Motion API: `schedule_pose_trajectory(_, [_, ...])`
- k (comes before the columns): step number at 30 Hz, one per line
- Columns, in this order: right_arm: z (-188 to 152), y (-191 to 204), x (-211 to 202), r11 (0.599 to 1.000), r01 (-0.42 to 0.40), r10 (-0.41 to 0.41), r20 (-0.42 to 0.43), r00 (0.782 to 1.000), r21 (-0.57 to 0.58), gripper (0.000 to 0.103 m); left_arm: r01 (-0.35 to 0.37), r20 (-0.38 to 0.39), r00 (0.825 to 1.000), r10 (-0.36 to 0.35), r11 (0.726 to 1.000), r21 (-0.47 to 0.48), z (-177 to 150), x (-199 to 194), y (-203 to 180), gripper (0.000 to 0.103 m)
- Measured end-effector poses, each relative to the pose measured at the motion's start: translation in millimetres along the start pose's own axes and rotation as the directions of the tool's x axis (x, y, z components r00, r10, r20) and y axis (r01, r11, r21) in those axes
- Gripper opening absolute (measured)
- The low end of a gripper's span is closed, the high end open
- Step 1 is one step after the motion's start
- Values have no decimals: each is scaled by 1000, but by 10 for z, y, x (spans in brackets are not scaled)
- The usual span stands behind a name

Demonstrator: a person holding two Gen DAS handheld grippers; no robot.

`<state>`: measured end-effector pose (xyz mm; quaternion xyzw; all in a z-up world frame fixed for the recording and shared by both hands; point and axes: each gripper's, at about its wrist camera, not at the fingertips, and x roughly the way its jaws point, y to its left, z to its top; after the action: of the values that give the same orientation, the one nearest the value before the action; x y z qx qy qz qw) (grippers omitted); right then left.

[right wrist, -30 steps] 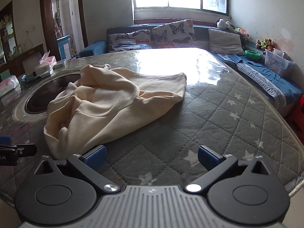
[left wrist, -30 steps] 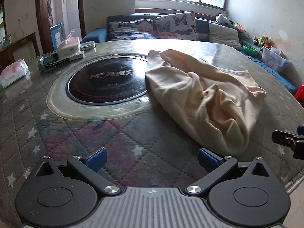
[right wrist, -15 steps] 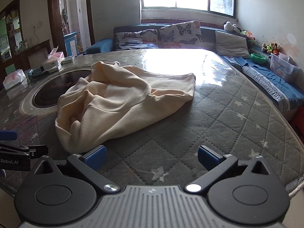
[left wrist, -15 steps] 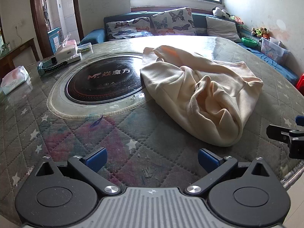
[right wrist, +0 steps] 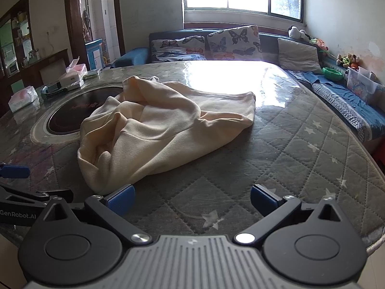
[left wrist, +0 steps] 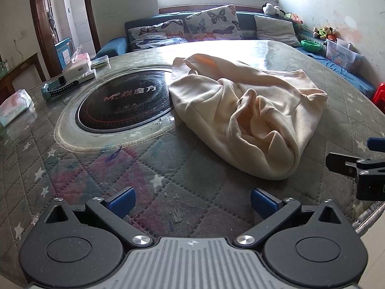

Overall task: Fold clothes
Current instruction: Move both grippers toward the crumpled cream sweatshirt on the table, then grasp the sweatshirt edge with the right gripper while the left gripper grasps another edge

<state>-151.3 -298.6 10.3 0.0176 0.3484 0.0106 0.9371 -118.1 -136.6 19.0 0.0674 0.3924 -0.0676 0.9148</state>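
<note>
**Both grippers drawn back from the crumpled garment**

Since a second ago both views have pulled back; the cream garment [left wrist: 247,120] now sits higher, centre-right in the left view, crumpled on the quilted surface [left wrist: 144,168]. Left gripper [left wrist: 191,198] and right gripper [right wrist: 191,198] have jaws wide apart, holding and touching nothing.
</note>
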Motion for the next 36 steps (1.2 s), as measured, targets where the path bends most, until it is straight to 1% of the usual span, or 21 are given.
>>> schedule_pose_trajectory(21, [102,81,84,999,-37,37,11,999,-35,103,8,3,1000,-8,1000,25,93,63,-14,103])
schedule_pose_trajectory(29, [211,119,143,997,-52,54,24,998,-63,103,11,15,1000,-11,999,37,220,100,14,103])
schedule_pose_trajectory(34, [336,148,211,994,-66,68,29,997,-88,103,5,39,999,-6,999,40,345,112,91,103])
schedule_pose_trajectory(36, [404,163,248,992,-64,69,37,997,-105,103,-10,53,999,8,999,36,417,128,134,103])
